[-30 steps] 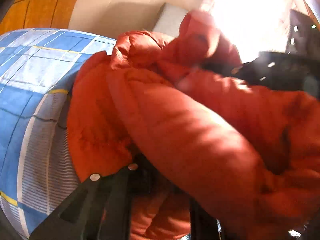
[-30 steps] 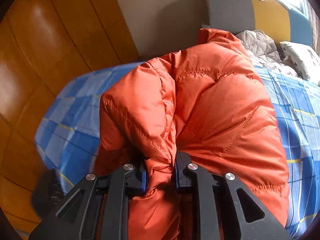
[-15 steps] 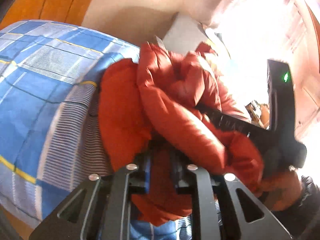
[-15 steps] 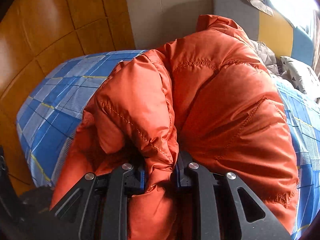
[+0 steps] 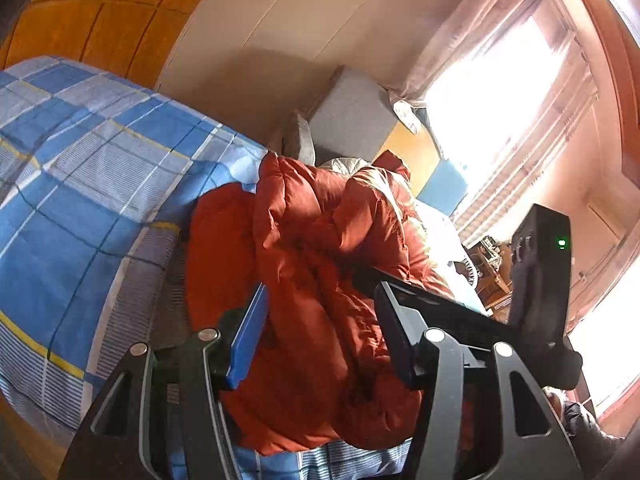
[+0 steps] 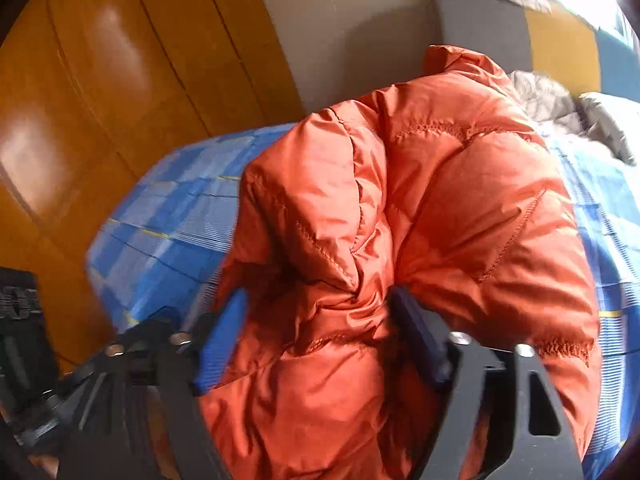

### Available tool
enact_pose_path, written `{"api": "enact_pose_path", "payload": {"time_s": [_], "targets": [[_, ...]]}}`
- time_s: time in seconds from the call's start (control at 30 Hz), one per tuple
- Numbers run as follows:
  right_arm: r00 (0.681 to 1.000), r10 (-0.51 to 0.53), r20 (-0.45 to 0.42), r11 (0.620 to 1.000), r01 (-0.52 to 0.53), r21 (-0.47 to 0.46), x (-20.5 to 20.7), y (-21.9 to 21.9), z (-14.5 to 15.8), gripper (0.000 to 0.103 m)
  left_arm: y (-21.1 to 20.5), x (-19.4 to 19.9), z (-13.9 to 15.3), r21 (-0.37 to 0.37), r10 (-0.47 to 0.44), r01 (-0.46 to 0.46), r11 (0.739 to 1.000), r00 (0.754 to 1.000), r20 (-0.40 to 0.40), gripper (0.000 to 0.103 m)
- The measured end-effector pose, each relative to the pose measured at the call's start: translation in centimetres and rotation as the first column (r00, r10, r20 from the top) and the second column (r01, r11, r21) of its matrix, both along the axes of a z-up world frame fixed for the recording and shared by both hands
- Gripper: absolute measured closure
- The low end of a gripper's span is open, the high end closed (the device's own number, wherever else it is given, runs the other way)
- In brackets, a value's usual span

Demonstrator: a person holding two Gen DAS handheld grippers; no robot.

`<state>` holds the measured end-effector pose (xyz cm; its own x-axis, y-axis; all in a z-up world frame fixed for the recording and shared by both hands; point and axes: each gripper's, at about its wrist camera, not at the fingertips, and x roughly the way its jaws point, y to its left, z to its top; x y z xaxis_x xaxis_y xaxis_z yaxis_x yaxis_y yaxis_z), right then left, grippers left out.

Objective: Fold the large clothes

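Observation:
A puffy orange down jacket [image 5: 320,280] lies bunched on a blue checked bedsheet [image 5: 92,184]. My left gripper [image 5: 320,320] is open, its blue-padded fingers [image 5: 248,332] standing wide on either side of a jacket fold. In the right wrist view the same jacket [image 6: 420,216] fills the middle, heaped over the sheet [image 6: 168,216]. My right gripper [image 6: 316,320] is open too, its fingers [image 6: 224,328] spread around a bulging fold. The right gripper's black body [image 5: 540,288] shows at the right of the left wrist view.
An orange wooden wardrobe [image 6: 100,80] stands beside the bed. A grey, yellow and blue headboard [image 6: 520,36] and grey pillows [image 6: 600,124] lie at the far end. A bright curtained window [image 5: 500,100] is on the right.
Both grippers were shut on jacket folds and have opened wide. The jacket has sunk down onto the bed.

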<state>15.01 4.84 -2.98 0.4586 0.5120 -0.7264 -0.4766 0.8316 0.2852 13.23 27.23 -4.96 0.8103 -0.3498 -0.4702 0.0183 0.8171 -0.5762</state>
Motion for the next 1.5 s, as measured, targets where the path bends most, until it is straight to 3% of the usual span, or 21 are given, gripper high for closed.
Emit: {"api": "enact_pose_path", "payload": {"time_s": [0.3,0.4,0.53,0.73,0.83,0.9,1.07,1.13,1.17,1.2,1.5], "targets": [[0.999,-0.029,0.032,0.999,0.028,0.036,-0.6,-1.9,2.5,0.023,-1.5,1.2,0.7,0.050,-0.021,0.021,0.999,1.000,-0.001,0.049],[0.996,-0.078,0.050,0.995,0.075,0.071,-1.0,-3.5,3.9,0.021,-2.4,1.6,0.9,0.068,-0.037,0.037,0.997,0.999,-0.004,0.049],[0.970,-0.243,0.029,0.962,0.237,0.134,-0.8,-7.3,5.0,0.021,-3.3,2.0,1.4,0.069,-0.055,0.054,0.996,0.998,0.010,0.047],[0.917,-0.398,0.012,0.916,0.397,0.065,1.1,-10.0,3.8,0.045,-3.9,4.1,2.8,0.074,-0.093,0.093,0.993,0.996,0.000,0.047],[0.911,-0.411,0.047,0.912,0.410,0.014,2.0,-10.2,3.6,0.045,-3.8,5.4,3.5,0.054,-0.120,0.120,0.991,0.993,-0.014,0.046],[0.912,-0.409,0.026,0.912,0.409,0.003,2.5,-10.4,2.9,0.045,-3.7,6.3,3.5,0.053,-0.114,0.116,0.992,0.993,-0.034,0.045],[0.942,-0.337,0.011,0.940,0.337,-0.060,3.5,-9.0,1.4,0.045,-4.5,8.8,4.0,0.057,-0.147,0.150,0.987,0.988,-0.056,0.045],[0.946,-0.322,0.014,0.944,0.323,-0.072,3.4,-8.5,1.2,0.045,-5.1,9.6,3.7,0.093,-0.161,0.168,0.981,0.984,-0.078,0.068],[0.948,-0.318,0.016,0.944,0.318,-0.084,3.4,-8.1,1.1,0.045,-5.3,9.8,3.5,0.116,-0.156,0.165,0.979,0.984,-0.086,0.094],[0.948,-0.317,0.020,0.944,0.317,-0.094,3.5,-8.0,1.0,0.045,-5.4,9.7,3.1,0.150,-0.139,0.152,0.977,0.986,-0.093,0.095],[0.939,-0.331,0.091,0.914,0.343,-0.216,2.3,-3.6,-1.7,0.045,-3.6,9.0,-1.4,0.207,-0.010,0.038,0.978,0.991,-0.133,0.098]]}}
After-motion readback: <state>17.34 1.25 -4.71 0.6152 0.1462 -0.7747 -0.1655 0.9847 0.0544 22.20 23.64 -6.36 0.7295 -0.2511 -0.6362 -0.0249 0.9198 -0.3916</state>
